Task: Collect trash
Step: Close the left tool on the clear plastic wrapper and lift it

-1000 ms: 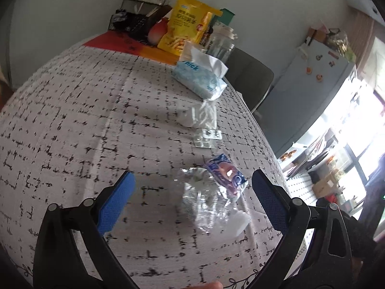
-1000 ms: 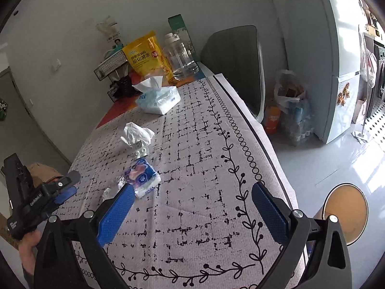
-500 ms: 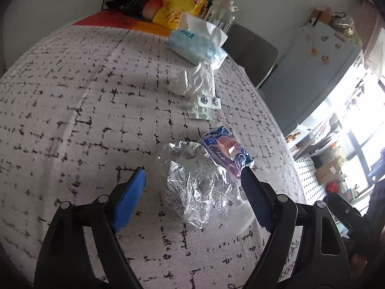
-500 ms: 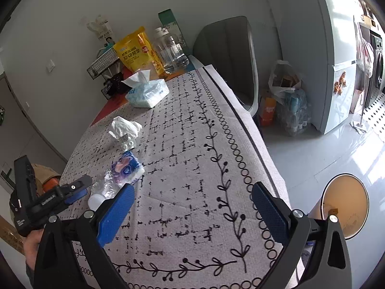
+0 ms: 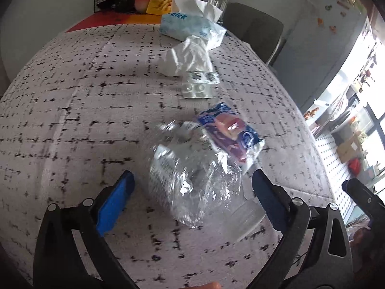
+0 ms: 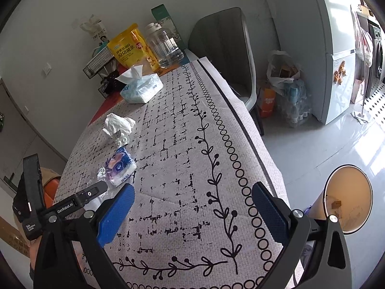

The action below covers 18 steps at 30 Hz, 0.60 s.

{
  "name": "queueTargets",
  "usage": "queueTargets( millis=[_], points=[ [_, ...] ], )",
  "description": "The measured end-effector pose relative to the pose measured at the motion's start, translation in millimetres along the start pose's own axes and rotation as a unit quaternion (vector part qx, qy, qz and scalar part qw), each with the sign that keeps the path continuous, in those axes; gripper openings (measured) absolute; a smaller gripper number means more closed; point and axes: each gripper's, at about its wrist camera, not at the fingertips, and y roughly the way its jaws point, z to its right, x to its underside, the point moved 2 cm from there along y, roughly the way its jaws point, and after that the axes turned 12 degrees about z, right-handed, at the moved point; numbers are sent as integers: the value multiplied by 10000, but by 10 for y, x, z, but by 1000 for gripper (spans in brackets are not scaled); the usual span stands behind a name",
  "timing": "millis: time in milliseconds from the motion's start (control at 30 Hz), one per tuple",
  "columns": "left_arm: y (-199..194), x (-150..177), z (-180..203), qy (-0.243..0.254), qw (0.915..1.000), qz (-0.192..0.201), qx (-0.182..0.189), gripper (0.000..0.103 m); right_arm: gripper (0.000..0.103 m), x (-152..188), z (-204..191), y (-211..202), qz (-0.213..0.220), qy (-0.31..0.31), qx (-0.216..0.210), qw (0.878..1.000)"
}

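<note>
A crushed clear plastic bottle [image 5: 185, 166] lies on the patterned tablecloth [image 5: 72, 96], between the fingers of my left gripper [image 5: 192, 179]. Its jaws are opening, and the blue pads stand clear of the bottle on both sides. Against the bottle's far end leans a small blue and purple tissue pack [image 5: 231, 132]. Beyond it lie two blister packs [image 5: 198, 88] and a crumpled white tissue [image 5: 190, 57]. My right gripper [image 6: 192, 190] hangs open over the table's near edge with nothing between its fingers. On the floor to its right stands a round bin [image 6: 347, 200].
At the table's far end are a soft tissue pack [image 6: 142, 89], a yellow snack bag [image 6: 131, 48], a clear jar [image 6: 164, 48] and a wire rack [image 6: 98, 65]. A grey chair [image 6: 223, 48] stands at the right side, with bags [image 6: 286, 84] and a fridge [image 6: 336, 60] behind it.
My left gripper has come lower and closer, and the bottle now sits between its fingers. Its jaws narrowed, then widened again. My right gripper has sunk a little towards the table edge.
</note>
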Motion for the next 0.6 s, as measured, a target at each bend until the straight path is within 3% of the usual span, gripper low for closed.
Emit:
queueTargets(
  millis=[200,267,333,400,433,600],
  points=[
    [-191,27,-286,-7,9993,100,-357,97,95,10,-200,86,-31,4,-200,9998],
    [-280,33,-416,-154,9991,205,-336,84,95,39,-317,132,-88,-58,-302,9995],
    [-334,47,-520,-296,9989,215,-292,56,95,76,-461,172,-149,-161,-399,9990],
    [-392,50,-561,-303,9988,321,-211,50,95,106,-560,187,-190,-216,-473,9985],
    [-427,48,-577,-354,9985,402,-69,35,95,122,-606,190,-206,-251,-499,9982],
    [-560,-14,-697,-647,9946,805,-83,34,95,139,-655,163,-205,-305,-430,9984]
  ],
)
